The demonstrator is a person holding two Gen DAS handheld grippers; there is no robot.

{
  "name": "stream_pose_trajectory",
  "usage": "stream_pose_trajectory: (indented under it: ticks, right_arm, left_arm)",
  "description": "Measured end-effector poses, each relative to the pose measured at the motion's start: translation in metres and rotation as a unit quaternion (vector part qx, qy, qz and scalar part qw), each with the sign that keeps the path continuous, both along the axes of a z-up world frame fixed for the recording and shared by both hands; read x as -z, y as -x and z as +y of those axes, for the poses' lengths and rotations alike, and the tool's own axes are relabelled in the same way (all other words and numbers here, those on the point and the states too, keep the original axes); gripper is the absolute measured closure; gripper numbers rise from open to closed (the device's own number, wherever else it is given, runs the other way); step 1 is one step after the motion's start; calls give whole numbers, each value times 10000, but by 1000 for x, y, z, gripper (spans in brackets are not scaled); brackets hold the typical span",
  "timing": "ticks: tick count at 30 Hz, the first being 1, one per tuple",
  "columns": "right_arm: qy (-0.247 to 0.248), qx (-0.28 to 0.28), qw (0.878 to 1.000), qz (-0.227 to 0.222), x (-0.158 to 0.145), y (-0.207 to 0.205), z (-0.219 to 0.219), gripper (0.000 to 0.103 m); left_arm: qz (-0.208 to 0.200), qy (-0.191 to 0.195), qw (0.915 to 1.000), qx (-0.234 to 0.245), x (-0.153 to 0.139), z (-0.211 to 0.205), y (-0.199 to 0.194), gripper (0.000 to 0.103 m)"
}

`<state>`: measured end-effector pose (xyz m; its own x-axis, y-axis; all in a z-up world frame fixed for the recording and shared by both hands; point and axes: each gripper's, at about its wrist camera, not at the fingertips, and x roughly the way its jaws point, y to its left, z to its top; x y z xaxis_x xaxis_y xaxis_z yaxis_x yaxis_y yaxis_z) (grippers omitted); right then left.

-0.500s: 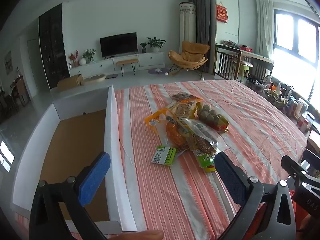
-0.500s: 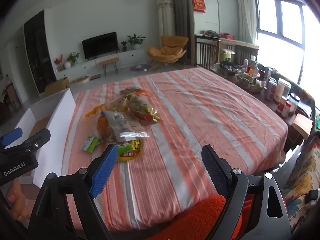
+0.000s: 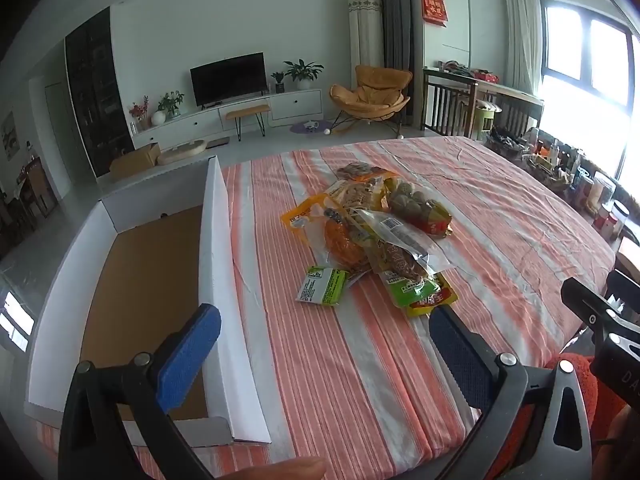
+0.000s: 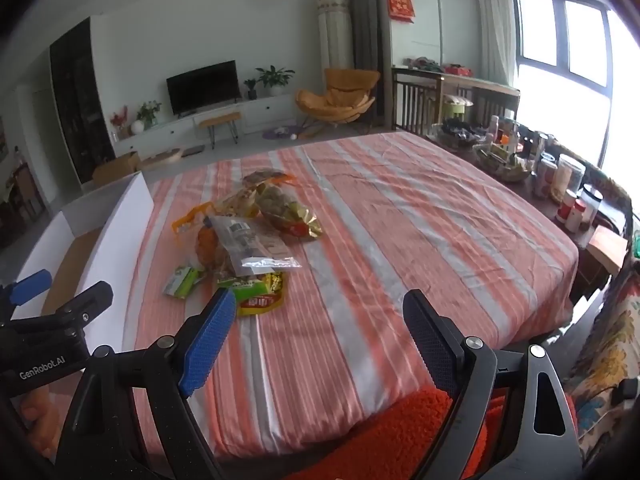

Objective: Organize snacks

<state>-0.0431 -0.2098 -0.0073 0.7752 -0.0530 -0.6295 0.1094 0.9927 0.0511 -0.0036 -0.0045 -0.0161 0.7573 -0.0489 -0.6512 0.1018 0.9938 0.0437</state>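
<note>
White cardboard box with brown floor [image 3: 132,280] left of snack packet pile [image 3: 372,240], nothing visible inside; left gripper [image 3: 324,344] and right gripper [image 4: 320,332] both released, nothing held.

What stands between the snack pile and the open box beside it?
Only the box's upright white flap stands between the snack pile and the box interior; packets must clear it. The striped cloth between looks bare.

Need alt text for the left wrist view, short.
A pile of snack packets lies on a striped tablecloth, beyond the open, empty left gripper. An open white cardboard box sits left of the pile; a living room lies behind.
</note>
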Motion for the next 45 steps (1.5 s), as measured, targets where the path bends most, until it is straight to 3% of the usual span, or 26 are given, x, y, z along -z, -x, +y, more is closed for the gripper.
stream_pose_trajectory:
  ticks: [45]
  right_arm:
    - [110,193,9997,55,5,-1,-3,15]
  left_arm:
    - [167,-100,9995,267,10,-15,3,0]
